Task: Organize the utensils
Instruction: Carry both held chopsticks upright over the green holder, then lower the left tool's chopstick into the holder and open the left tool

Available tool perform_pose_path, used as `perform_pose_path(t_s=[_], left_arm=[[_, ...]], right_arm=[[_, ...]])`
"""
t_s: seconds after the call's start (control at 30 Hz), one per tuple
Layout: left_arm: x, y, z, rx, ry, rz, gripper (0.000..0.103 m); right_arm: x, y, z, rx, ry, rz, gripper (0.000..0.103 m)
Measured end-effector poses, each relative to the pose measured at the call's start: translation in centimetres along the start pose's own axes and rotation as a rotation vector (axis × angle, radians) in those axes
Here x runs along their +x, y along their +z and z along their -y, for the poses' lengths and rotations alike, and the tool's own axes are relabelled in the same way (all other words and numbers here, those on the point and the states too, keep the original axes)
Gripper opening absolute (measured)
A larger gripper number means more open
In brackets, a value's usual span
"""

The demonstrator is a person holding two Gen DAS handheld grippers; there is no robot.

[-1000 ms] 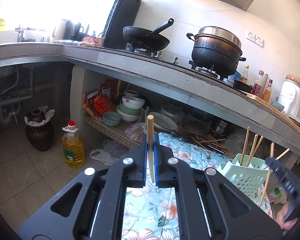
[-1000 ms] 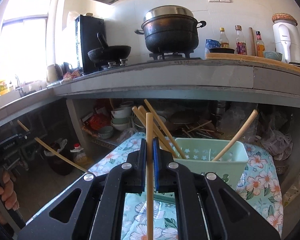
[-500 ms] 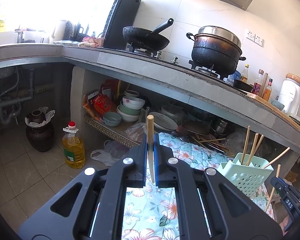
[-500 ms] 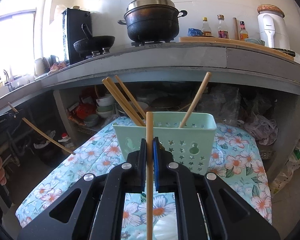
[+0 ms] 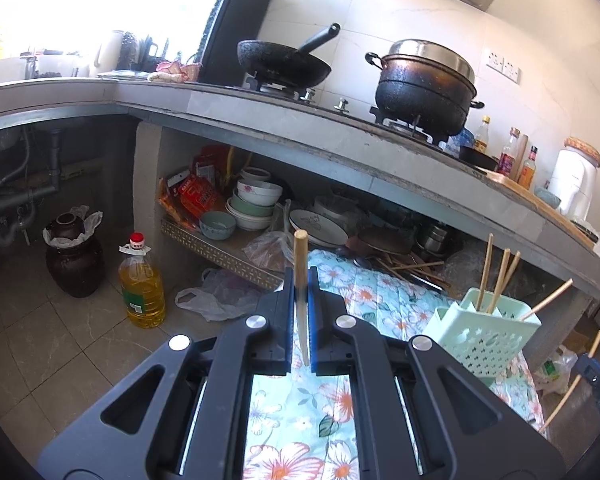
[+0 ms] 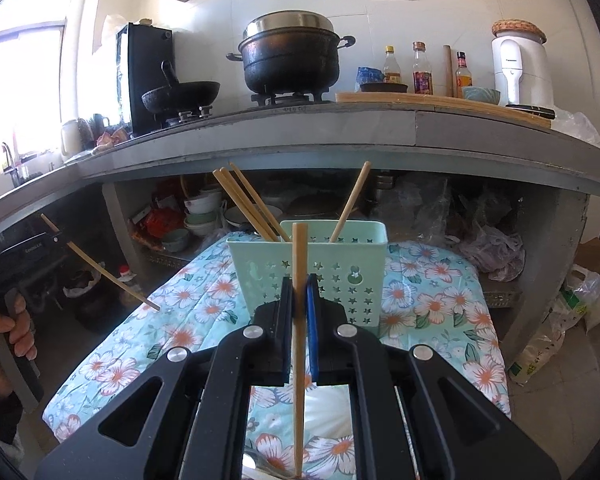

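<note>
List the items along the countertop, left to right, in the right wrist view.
Wok → big black pot → blue packet → yellow-label bottle → red-label bottle → wooden rolling pin → small red-cap bottle → teal bowl → white appliance.

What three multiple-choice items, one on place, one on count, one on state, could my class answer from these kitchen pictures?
1. Where does the green basket stand?
A. on the stove
B. on the flowered cloth
C. on the floor

2. How many chopsticks stand in the basket?
A. one
B. four
C. eight

3. What is the right gripper doing?
A. hanging open
B. holding a spoon
C. shut on a chopstick

Answers: 1 B, the cloth lies under the basket. 2 B, three lean left and one leans right. 3 C, the stick is pinched between the jaws; the left gripper grips its own chopstick likewise.
</note>
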State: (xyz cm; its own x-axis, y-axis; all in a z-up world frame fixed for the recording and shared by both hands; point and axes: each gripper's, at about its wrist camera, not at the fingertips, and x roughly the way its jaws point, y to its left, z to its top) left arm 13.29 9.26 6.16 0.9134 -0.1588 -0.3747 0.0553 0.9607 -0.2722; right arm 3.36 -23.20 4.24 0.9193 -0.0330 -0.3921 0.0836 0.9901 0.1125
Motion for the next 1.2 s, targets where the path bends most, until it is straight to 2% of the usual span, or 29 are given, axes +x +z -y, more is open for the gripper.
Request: perform_pose_path(t_s=[0.17, 0.33, 0.47, 0.77, 0.93, 1.2], left_arm=[[0.0, -0.6, 0.1, 0.030, -0.030, -0.023, 0.004], [-0.3, -0.8, 0.5, 0.044, -0.058, -0.008, 0.004], [-0.9, -0.2, 1.5, 0.063, -0.069, 0.017, 0.004], [-3.1, 2.5, 5.3, 0.118, -0.097, 0.075, 0.004], [-5.0, 3.8, 7.7, 0.116, -0.163, 0.103, 0.004], [-5.9, 5.1, 12.1, 0.119, -0.318, 0.085, 0.004]], right_arm=[[-2.6, -0.9, -0.3, 0.032, -0.045, 0.042, 0.007], [-3.9, -1.2, 0.5, 0.109, -0.085, 0.083, 0.007], [-4.1, -1.2, 1.7, 0.189, -0.082, 0.109, 0.007], [-3.9, -0.8, 3.3, 0.264, -0.025, 0.157, 0.007], [-3.9, -0.3, 4.4, 0.280, 0.005, 0.160, 0.007], [-4.0, -0.1, 6.2, 0.316, 0.020, 0.168, 0.007]])
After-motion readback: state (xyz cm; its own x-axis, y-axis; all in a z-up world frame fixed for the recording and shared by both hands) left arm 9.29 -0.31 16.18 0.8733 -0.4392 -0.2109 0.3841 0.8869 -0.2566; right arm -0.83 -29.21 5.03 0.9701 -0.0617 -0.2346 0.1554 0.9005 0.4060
